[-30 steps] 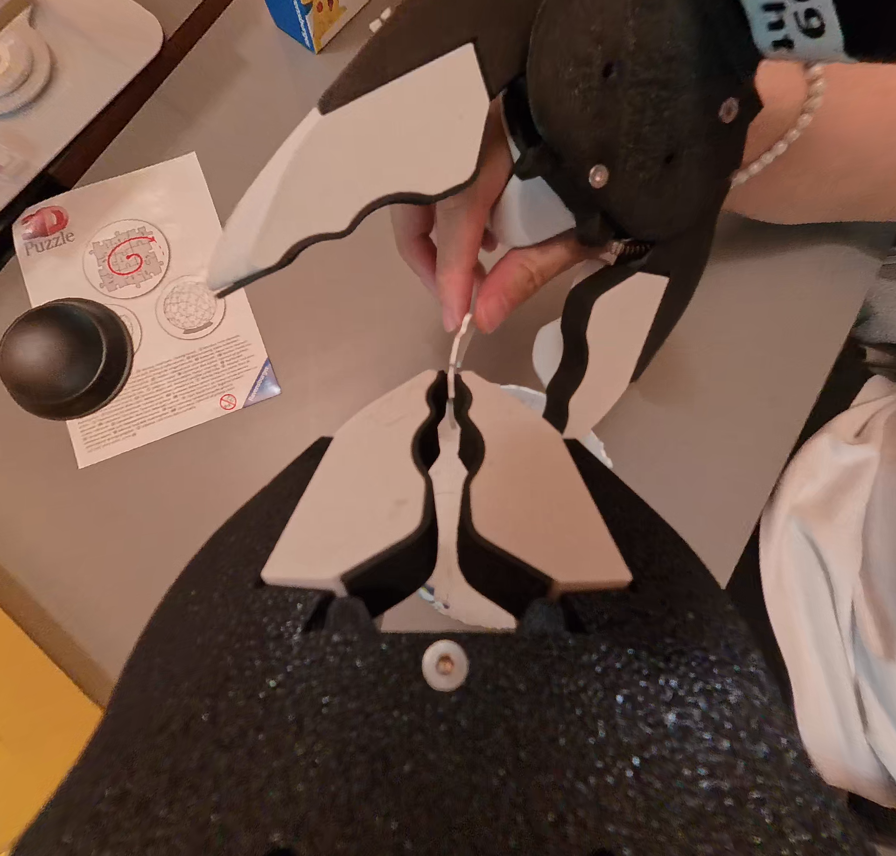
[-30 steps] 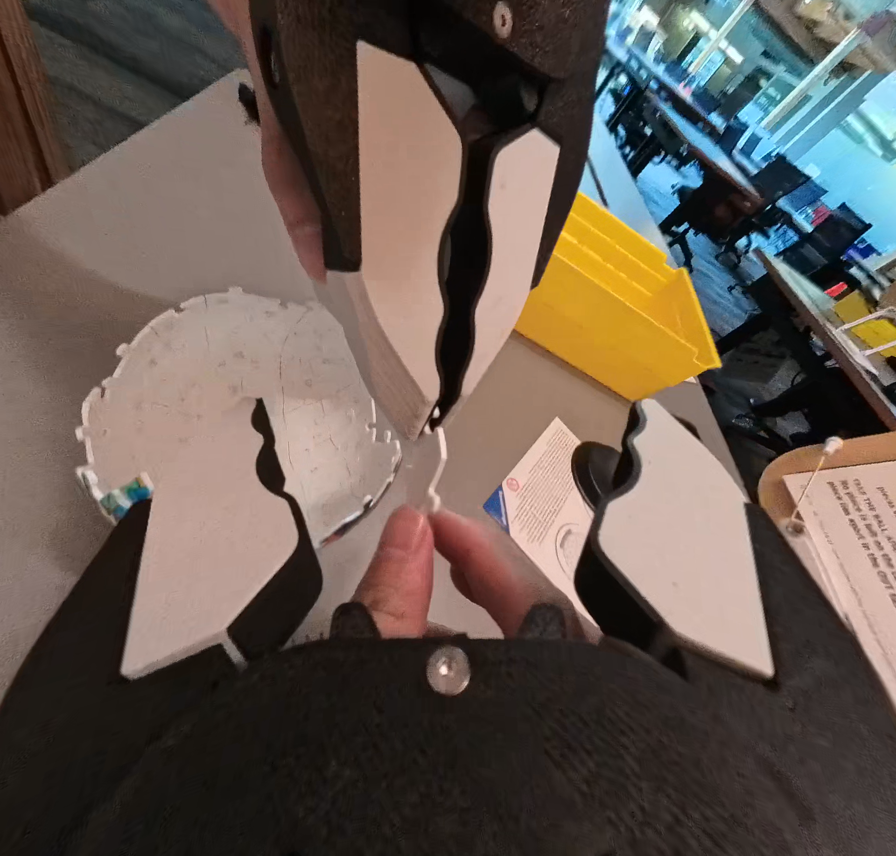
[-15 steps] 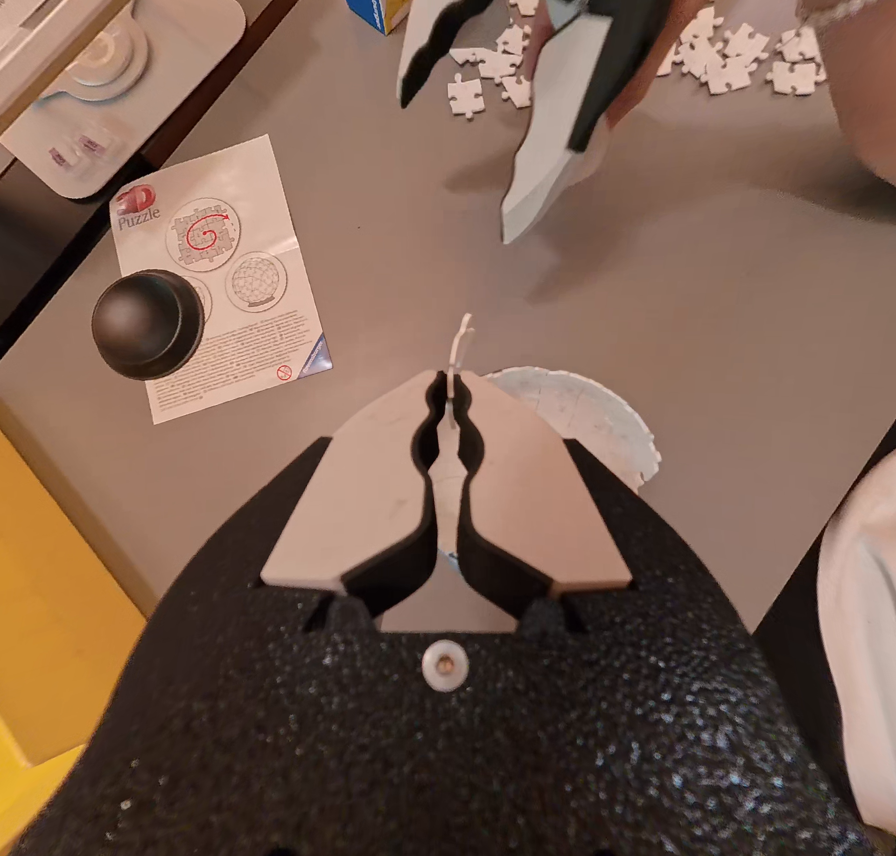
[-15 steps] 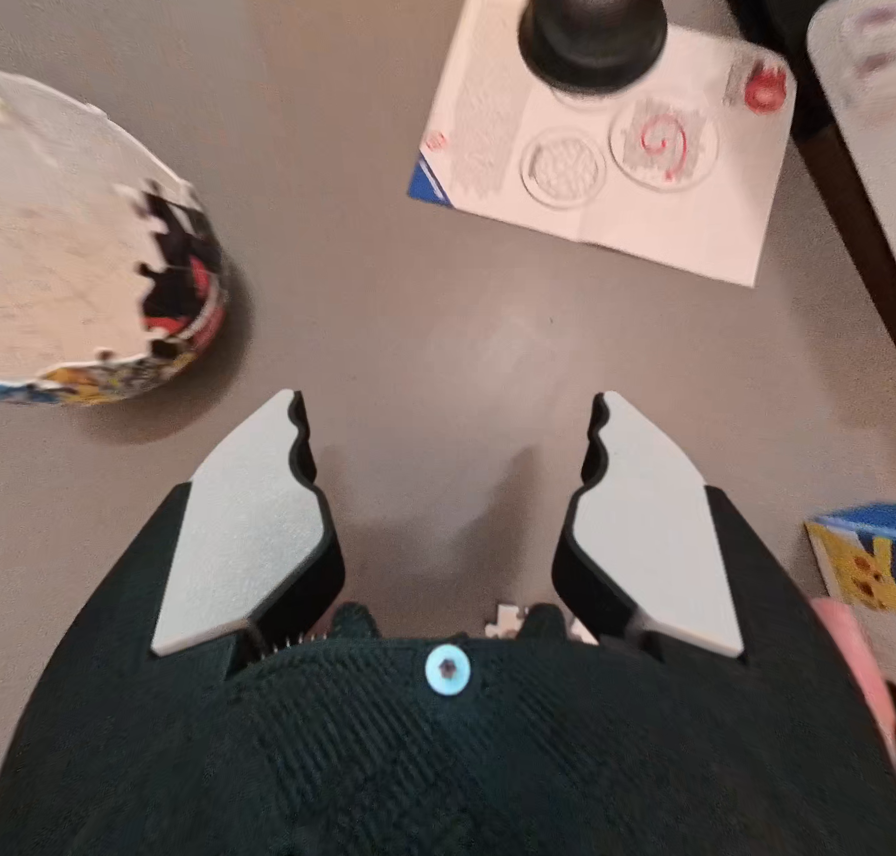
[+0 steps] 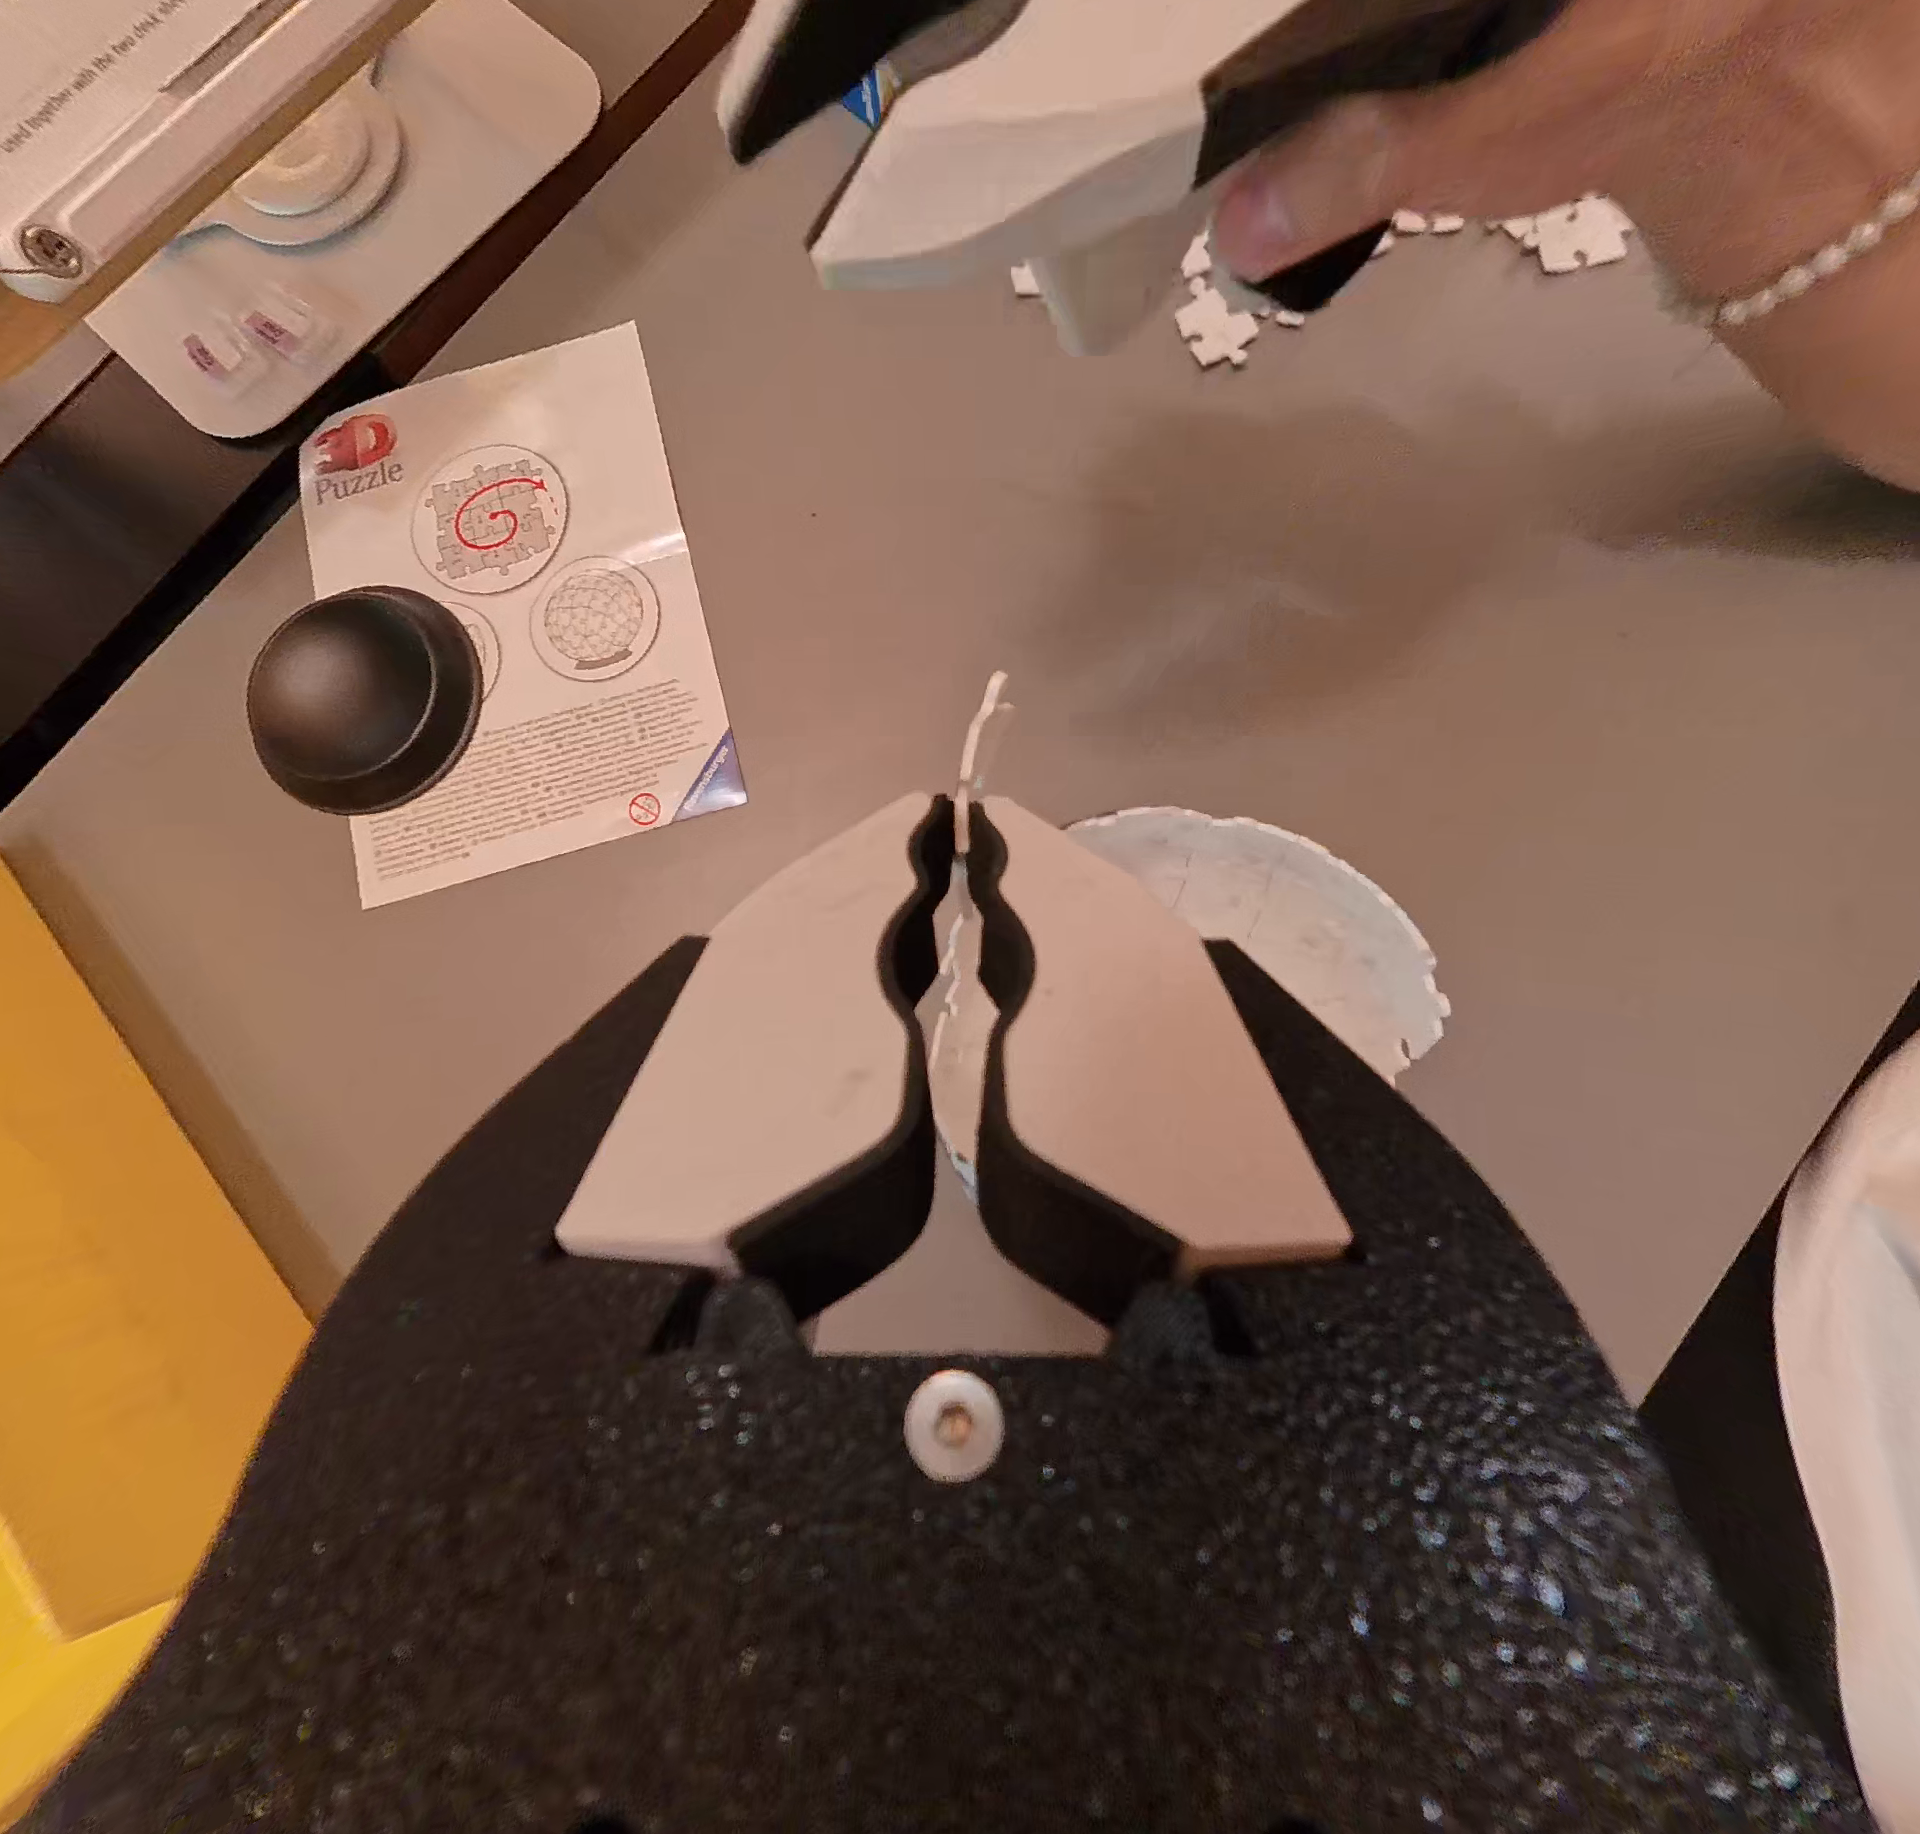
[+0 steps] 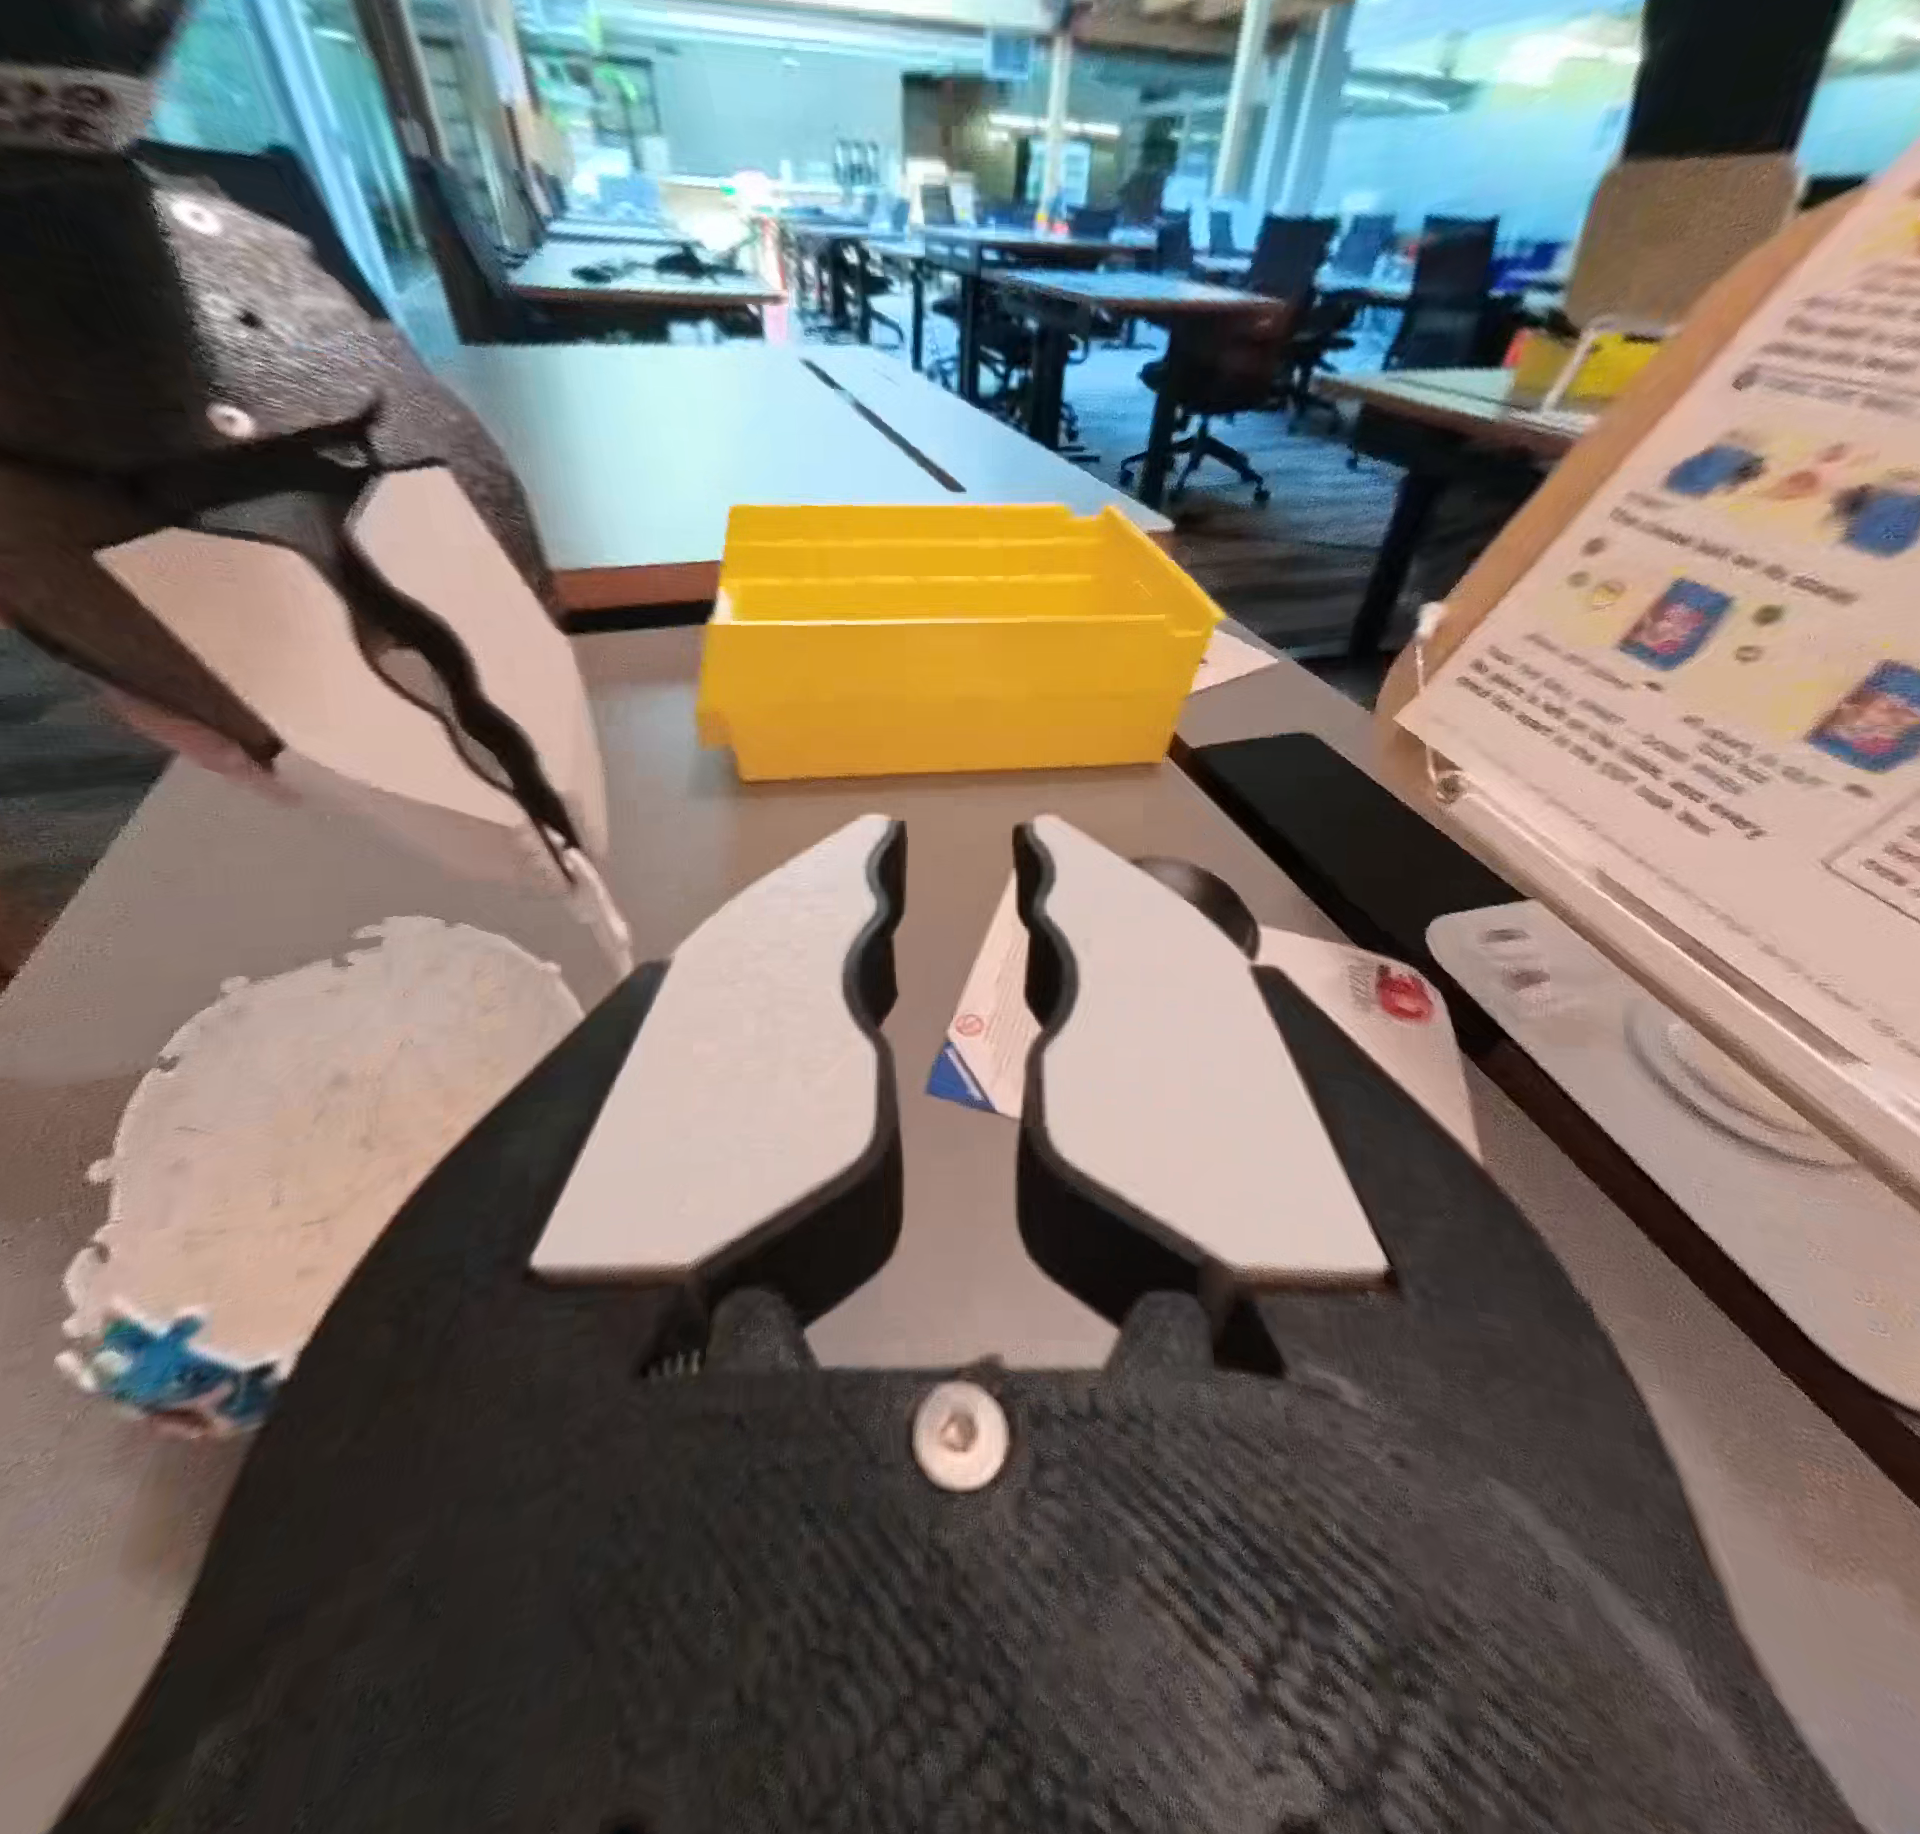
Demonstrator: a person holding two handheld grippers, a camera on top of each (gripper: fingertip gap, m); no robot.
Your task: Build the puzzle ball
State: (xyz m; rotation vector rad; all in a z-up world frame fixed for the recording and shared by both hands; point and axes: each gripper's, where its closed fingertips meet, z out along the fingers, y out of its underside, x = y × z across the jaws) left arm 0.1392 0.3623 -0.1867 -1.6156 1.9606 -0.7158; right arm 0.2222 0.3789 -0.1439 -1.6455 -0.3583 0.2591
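My left gripper [image 5: 961, 813] pinches a thin puzzle piece [image 5: 985, 735] above the half-built ball [image 5: 1299, 911] on the bench [image 5: 1195, 579]. My right gripper [image 6: 958, 828] is a little open, empty. The piece could slip; only its edge is held.

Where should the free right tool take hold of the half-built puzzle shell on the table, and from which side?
Probably at the jagged upper rim of the puzzle shell. It lies like a bowl with its white inside facing up, so only the thin wall fits between the fingers. Bring the right tool down from above, one finger inside and one outside, at the rim stretch away from the left tool.
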